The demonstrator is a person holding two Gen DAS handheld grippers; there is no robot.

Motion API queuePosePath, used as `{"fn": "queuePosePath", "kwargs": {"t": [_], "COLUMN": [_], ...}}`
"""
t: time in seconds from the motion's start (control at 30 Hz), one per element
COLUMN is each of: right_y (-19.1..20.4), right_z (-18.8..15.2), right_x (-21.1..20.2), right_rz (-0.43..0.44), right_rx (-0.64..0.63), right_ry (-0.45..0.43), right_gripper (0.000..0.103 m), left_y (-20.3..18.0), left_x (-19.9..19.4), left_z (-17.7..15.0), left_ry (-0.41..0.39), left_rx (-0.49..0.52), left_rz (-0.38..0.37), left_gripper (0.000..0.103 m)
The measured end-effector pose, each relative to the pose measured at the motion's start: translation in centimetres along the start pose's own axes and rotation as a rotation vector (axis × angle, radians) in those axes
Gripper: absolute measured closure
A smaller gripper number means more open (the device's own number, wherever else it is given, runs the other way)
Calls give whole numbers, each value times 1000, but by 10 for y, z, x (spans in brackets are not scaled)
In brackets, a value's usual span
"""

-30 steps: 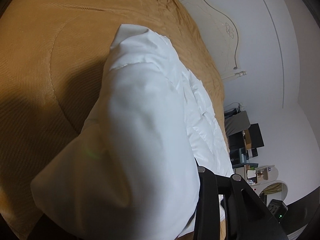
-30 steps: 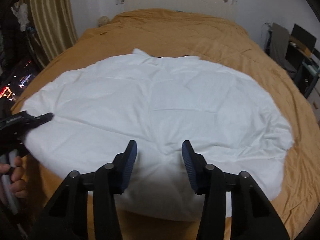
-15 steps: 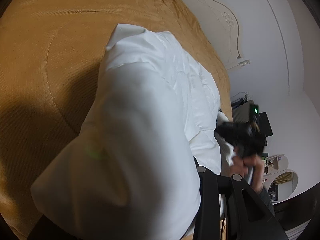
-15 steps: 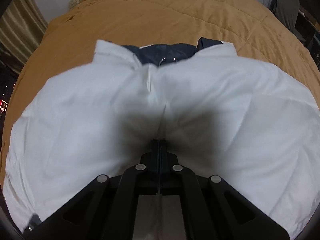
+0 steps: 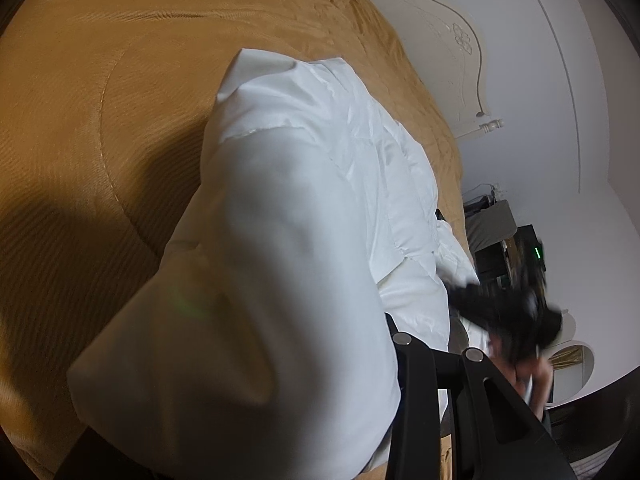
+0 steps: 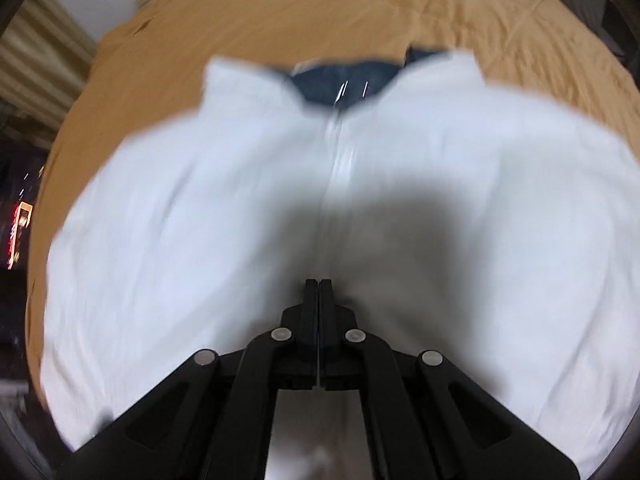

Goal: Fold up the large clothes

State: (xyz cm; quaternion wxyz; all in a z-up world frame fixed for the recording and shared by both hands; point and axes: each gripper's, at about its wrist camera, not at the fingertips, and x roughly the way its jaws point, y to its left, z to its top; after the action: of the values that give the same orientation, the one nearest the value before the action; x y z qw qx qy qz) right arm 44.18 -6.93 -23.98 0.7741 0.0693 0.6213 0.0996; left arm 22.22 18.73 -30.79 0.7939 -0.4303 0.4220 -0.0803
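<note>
Count: one white jacket [image 6: 200,240], one mustard bedspread [image 5: 120,100], two grippers.
Jacket: spread on the bedspread, dark collar lining [image 6: 344,80] at its far end.
Right gripper [image 6: 319,292]: jaws fully closed at the zipper line; whether fabric is pinched, cannot tell.
Left gripper [image 5: 394,344]: partly open, clamped on a bunched jacket corner that blocks most of its view.
Around: white headboard [image 5: 440,40], desk clutter [image 5: 500,240].

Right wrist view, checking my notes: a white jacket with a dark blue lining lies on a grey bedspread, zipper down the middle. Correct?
Not quite. The bedspread is mustard-orange, not grey; the right wrist view shows it. The white jacket, its dark blue lining and the central zipper are as you wrote.
</note>
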Motion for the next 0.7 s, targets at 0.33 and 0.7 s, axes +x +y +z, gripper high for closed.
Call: {"fn": "queuePosePath", "kwargs": {"t": [0.33, 0.7], "right_y": [10, -3], "right_z": [-138, -138], "right_x": [-34, -25], "right_rz": [-9, 39], "right_rx": [-132, -85], "right_ry": [8, -35], "right_gripper": [103, 103], "left_y": [-12, -4], "left_x": [7, -6], "left_z": [-16, -26], "left_ry": [1, 3], "left_rx": [-8, -42], "left_rz": [-8, -26], "left_gripper": [67, 67]}}
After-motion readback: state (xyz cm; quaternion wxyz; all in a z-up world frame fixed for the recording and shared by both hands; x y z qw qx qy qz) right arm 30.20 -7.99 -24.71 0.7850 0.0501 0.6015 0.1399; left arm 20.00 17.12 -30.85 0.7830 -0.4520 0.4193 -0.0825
